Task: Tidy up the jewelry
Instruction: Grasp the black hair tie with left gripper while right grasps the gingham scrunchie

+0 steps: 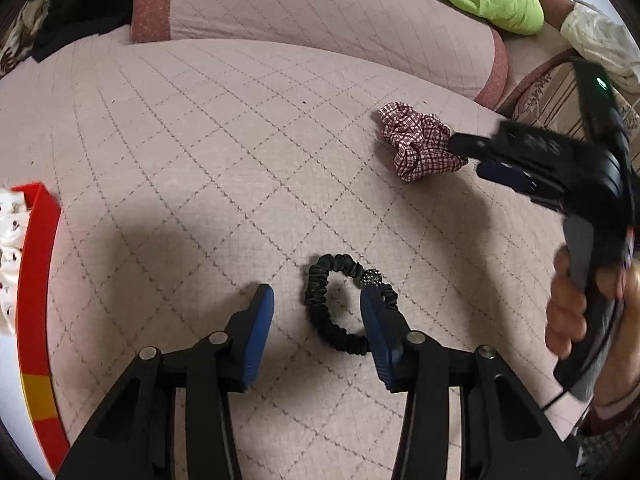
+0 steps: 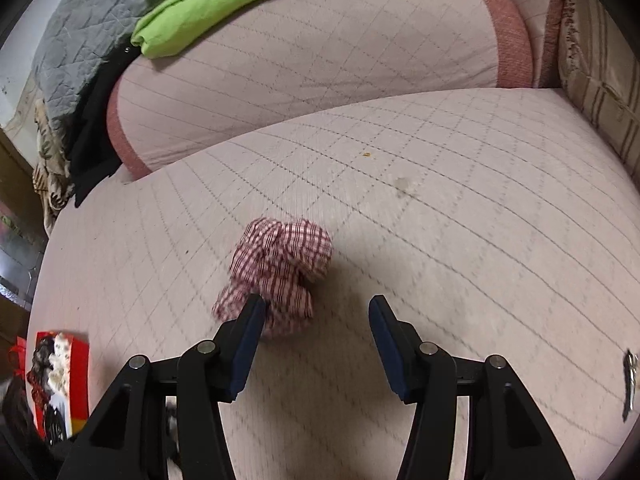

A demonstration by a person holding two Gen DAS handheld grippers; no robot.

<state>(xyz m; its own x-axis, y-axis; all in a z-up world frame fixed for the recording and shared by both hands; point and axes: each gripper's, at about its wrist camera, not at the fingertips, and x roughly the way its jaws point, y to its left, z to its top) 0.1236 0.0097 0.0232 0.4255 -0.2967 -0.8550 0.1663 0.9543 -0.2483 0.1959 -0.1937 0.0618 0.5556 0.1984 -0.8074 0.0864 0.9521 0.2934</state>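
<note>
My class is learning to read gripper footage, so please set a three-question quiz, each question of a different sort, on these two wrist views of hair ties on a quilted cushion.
1. True or false: the left gripper is clamped shut on the black scrunchie.
2. Which item lies nearest the right gripper? A) the checked scrunchie B) the red box C) the green cloth
3. Fill in: the black scrunchie carries a small sparkly ____.

Key
1. False: the jaws stand apart, one finger over the loop's edge.
2. A
3. Bead
</note>
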